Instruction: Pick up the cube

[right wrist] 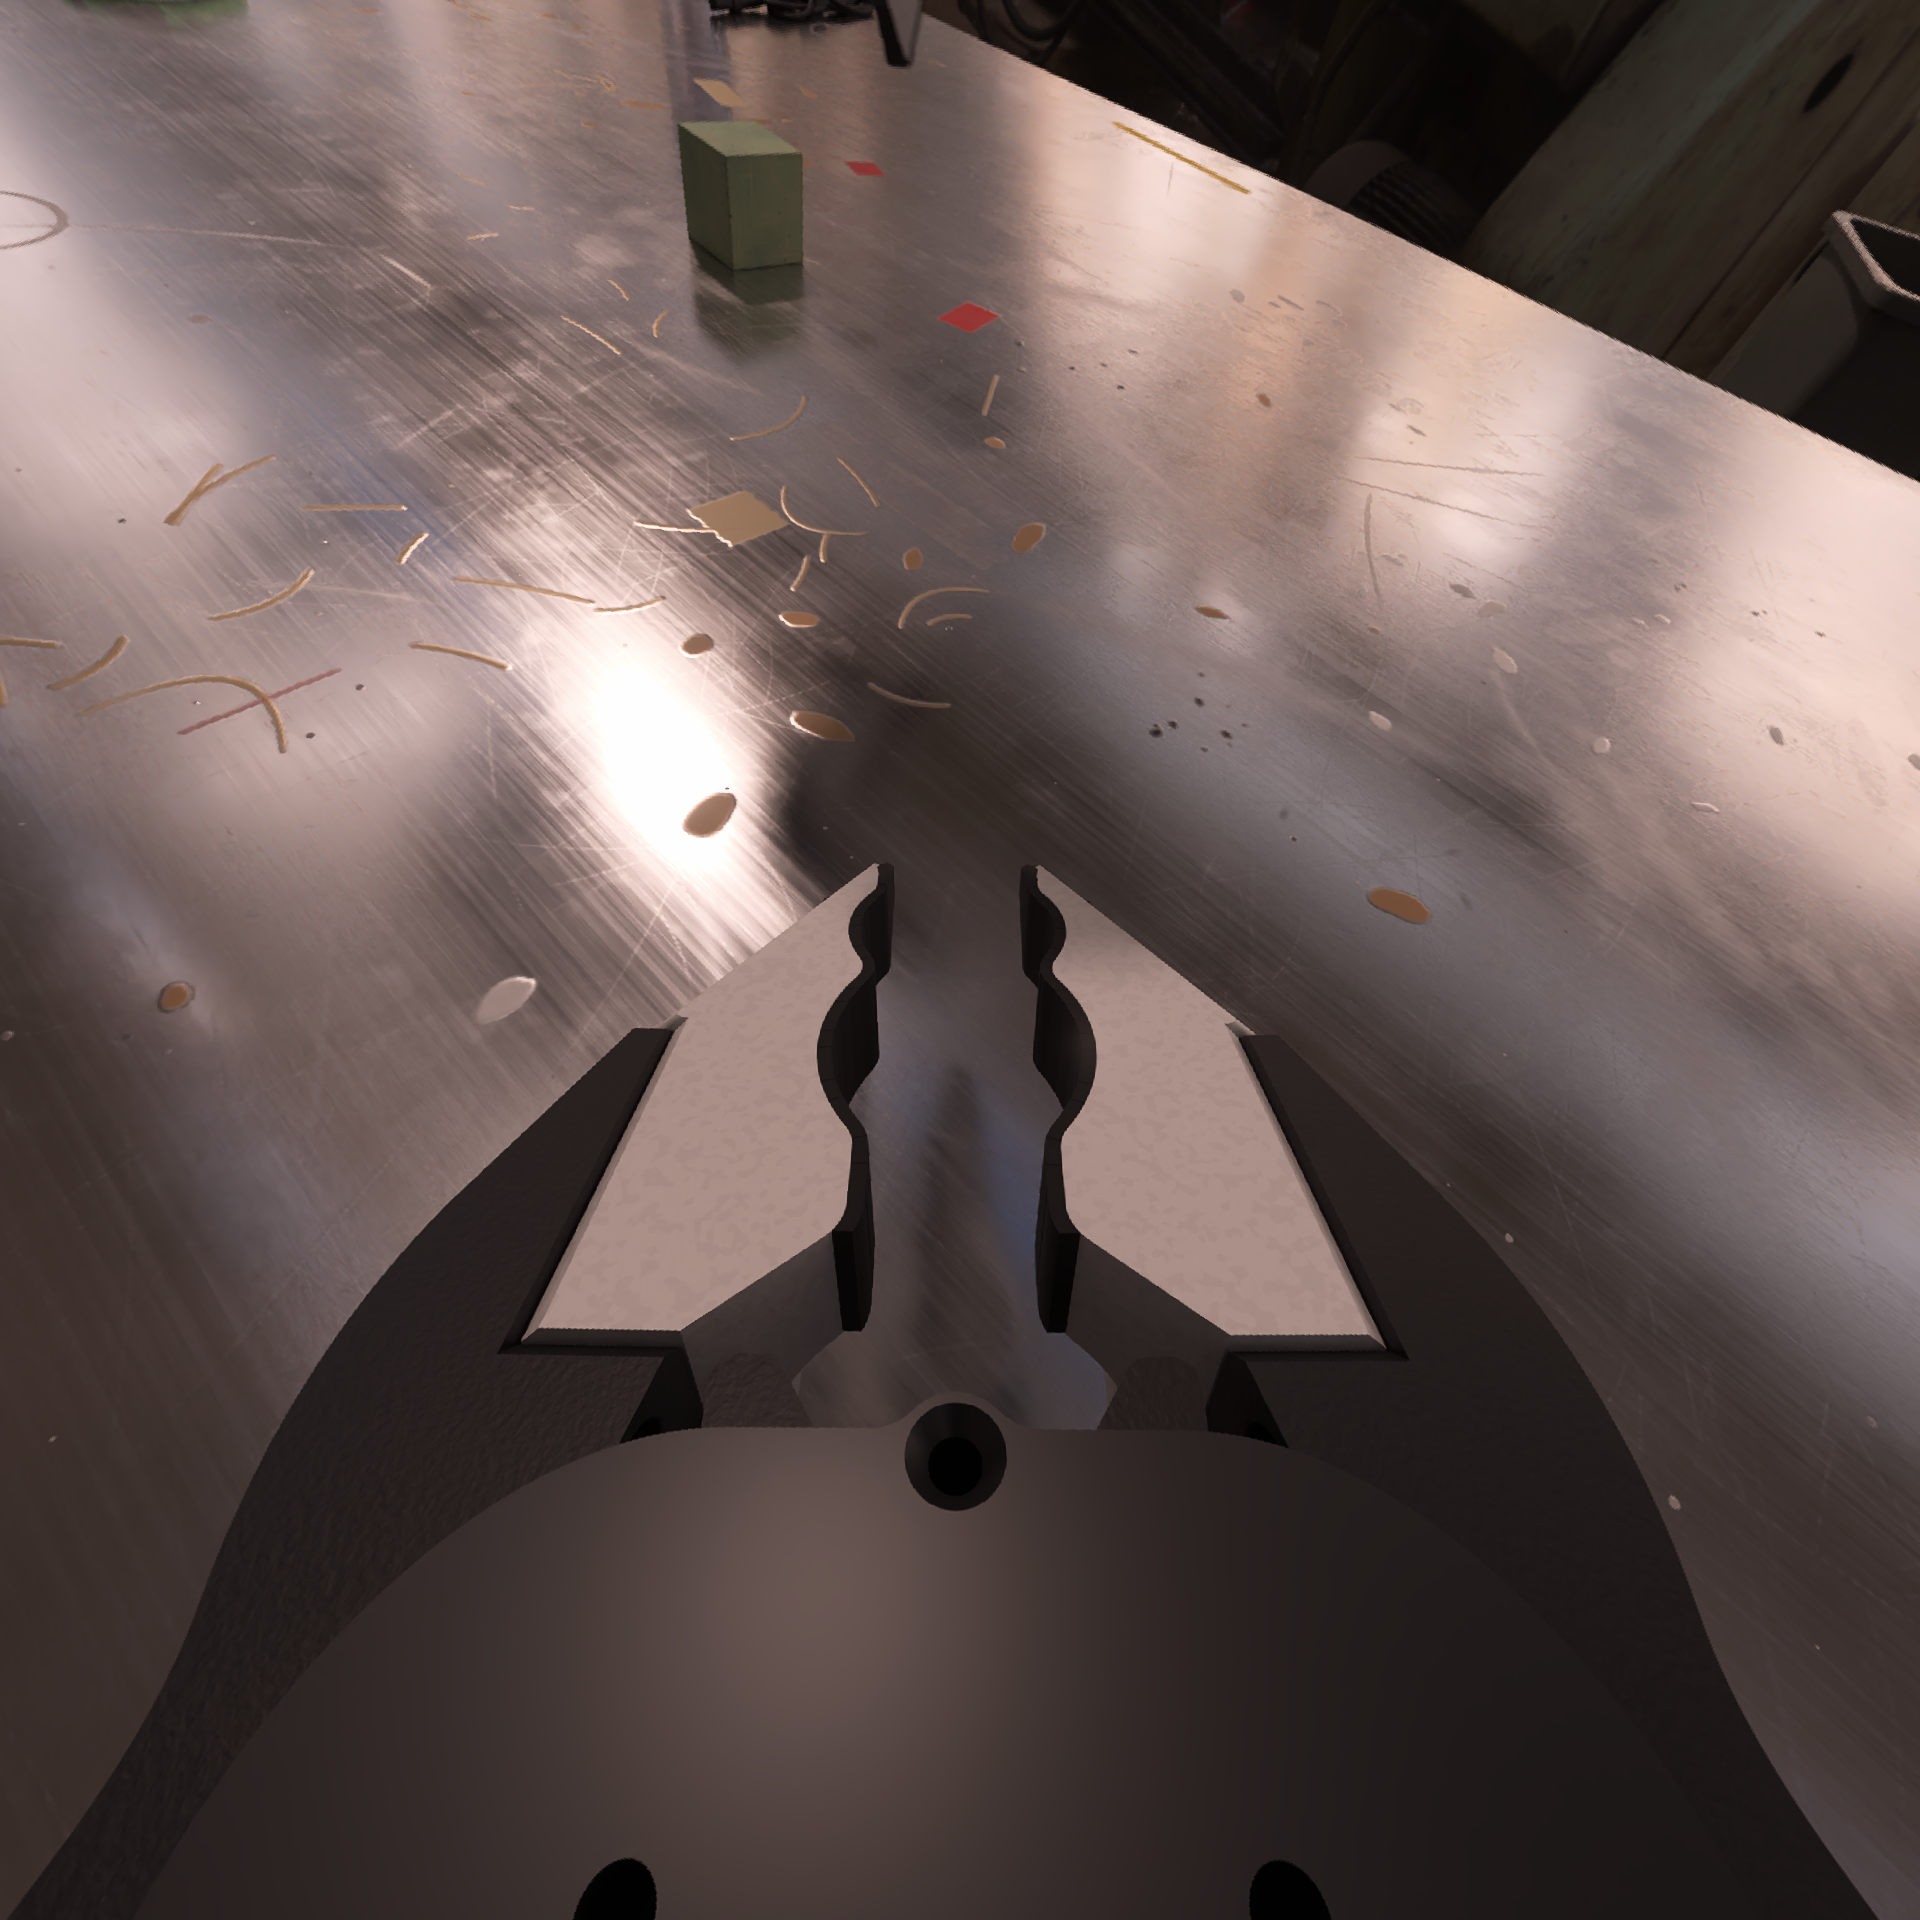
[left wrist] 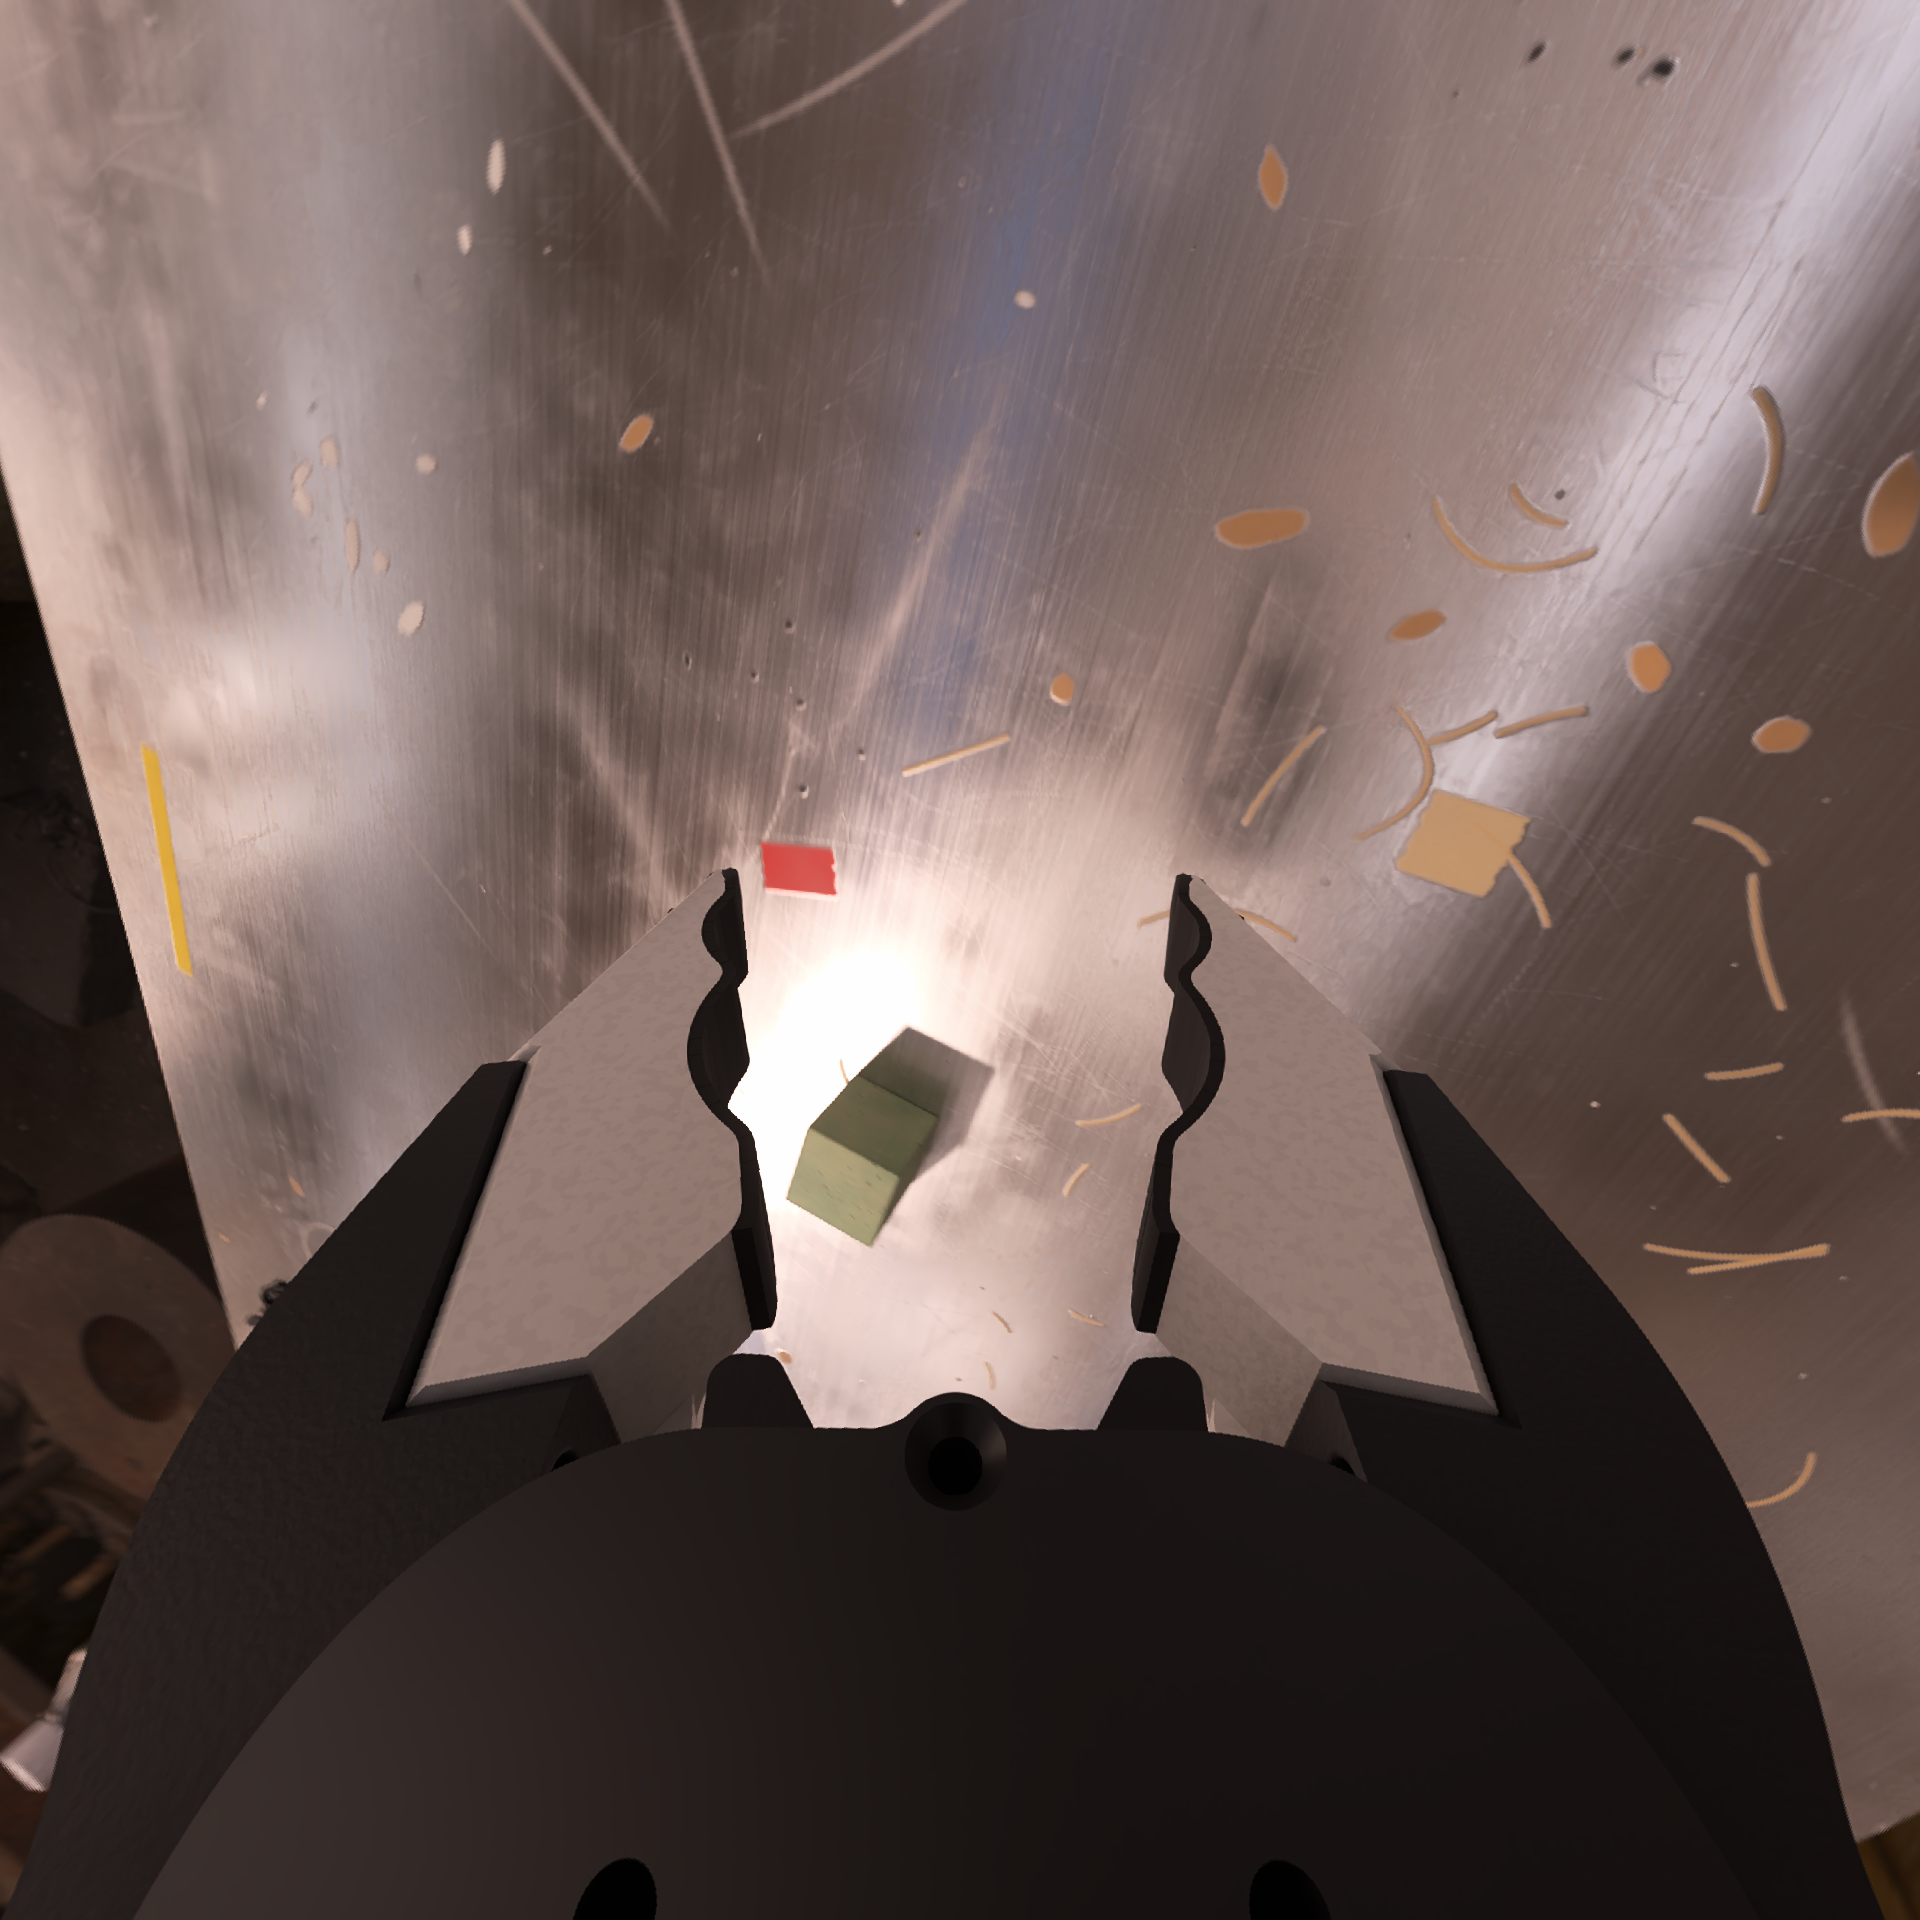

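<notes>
Left wrist view looks steeply down on a green cube (left wrist: 868, 1138) resting on a scratched steel table (left wrist: 1039, 520) near its left edge, seen turned cornerwise between the widely spread fingers of the left gripper (left wrist: 961, 904), which holds nothing. It looks like a light, rigid, matte block, probably best pinched across two opposite flat faces after turning to square up with them. Right gripper (right wrist: 956, 873), fingers parted slightly and empty, hovers well apart from the cube (right wrist: 743, 192), over metal strewn with tan flecks and a red patch (right wrist: 967, 316); dim workshop clutter lies beyond the edges.
</notes>
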Available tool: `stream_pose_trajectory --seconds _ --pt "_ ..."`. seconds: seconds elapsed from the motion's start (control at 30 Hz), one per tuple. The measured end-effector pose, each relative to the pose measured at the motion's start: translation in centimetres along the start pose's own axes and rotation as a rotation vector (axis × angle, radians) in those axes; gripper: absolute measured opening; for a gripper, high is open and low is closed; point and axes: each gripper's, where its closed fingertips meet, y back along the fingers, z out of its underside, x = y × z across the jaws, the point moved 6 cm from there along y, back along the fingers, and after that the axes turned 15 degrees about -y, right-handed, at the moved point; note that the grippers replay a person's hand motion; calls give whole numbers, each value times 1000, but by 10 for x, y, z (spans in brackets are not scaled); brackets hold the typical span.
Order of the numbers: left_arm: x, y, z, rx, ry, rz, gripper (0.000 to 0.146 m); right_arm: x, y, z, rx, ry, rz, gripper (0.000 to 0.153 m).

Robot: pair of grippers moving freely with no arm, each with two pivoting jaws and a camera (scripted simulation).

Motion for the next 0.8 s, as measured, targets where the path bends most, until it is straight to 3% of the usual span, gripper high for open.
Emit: stream_pose_trajectory --seconds 0.1,0.2,0.3,0.4,0.53,0.8 --pt "14 10 27 28 107 -106 76 -1 1 -1 4 4 -3 24" --pt "26 -5 63 -183 70 -185 70 0 -1 -2 3 -9 -6 24" --pt "34 -32 92 -413 -89 -53 84 -2 -4 -4 -8 -37 -26 24" --pt "27 -50 110 -581 -243 32 86 -6 -6 -6 -6 7 -21 24" --pt "13 -71 112 -657 -306 119 85 -6 -10 -5 -14 81 9 23" --pt "-4 -96 132 -844 -353 252 83 -6 -8 -7 -8 17 -55 22"
